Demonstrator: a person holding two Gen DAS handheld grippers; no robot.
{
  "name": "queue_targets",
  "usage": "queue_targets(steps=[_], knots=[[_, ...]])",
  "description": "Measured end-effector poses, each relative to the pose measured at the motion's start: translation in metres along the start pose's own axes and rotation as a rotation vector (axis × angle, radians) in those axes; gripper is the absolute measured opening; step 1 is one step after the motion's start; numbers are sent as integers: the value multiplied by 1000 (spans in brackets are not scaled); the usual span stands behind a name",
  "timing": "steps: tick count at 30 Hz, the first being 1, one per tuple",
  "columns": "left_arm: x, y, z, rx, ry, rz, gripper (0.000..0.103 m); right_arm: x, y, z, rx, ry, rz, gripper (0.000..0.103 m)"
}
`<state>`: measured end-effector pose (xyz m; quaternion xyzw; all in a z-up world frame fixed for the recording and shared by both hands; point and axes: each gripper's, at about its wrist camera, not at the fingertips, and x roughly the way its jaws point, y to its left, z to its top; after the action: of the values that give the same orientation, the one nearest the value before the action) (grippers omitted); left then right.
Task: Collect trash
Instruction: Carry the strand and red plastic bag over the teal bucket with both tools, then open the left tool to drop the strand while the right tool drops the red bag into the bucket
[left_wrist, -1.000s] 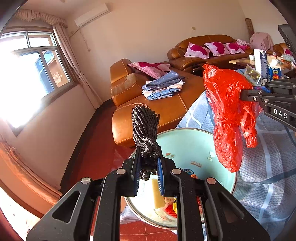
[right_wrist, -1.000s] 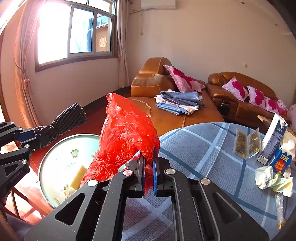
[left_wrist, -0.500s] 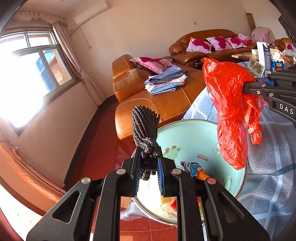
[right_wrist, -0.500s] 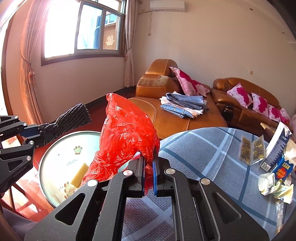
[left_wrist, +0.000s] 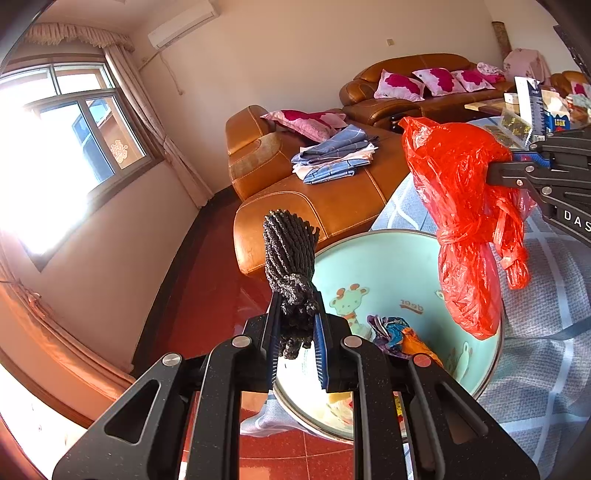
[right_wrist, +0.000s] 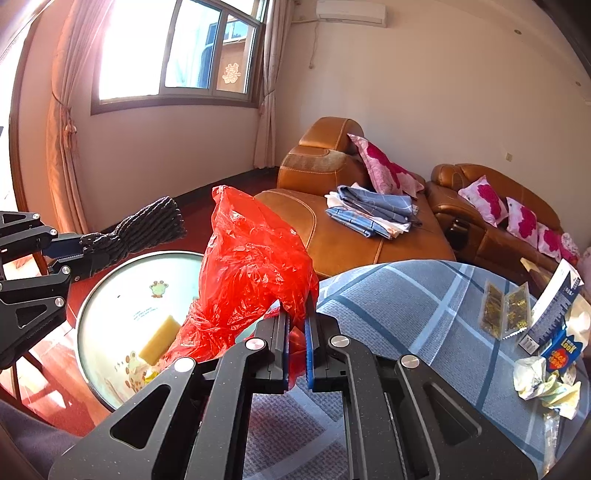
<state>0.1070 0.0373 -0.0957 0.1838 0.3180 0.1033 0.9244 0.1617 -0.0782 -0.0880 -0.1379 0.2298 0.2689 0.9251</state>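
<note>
Grippers clamp trash: left gripper (left_wrist: 297, 345) black bundle (left_wrist: 290, 266), right gripper (right_wrist: 296, 350) red bag (right_wrist: 251, 273).

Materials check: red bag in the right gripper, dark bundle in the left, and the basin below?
Red bag: thin glossy plastic film, crinkled and translucent.
Dark bundle: looks like twisted fibre cord or yarn, matte and ribbed.
Basin: probably smooth glossy plastic or enamel, pale green with printed cartoon animals; can't tell which.

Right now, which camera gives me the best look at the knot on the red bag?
The left wrist view: the red bag hangs side-on from the right gripper, its tied neck plainly visible above the green basin. The right wrist view shows only crumpled plastic bulging over the clamped jaws, the knot mostly hidden.
</note>
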Motion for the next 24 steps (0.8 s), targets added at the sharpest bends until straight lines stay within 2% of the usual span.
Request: queue_targets(steps=[16, 17, 18, 20, 24], knots=[[2, -1, -6, 1, 8, -35, 19, 5, 10, 1, -51, 19, 19, 8], [3, -2, -7, 1, 11, -32, 25, 5, 10, 1, -51, 23, 21, 11], [3, -1, -7, -2, 9, -28, 37, 6, 10, 1, -50, 24, 22, 14], [3, 0, -6, -7, 7, -24, 41, 6, 7, 1, -40, 23, 23, 25], [1, -1, -7, -5, 0, -23, 51, 6, 6, 0, -28, 23, 21, 36]])
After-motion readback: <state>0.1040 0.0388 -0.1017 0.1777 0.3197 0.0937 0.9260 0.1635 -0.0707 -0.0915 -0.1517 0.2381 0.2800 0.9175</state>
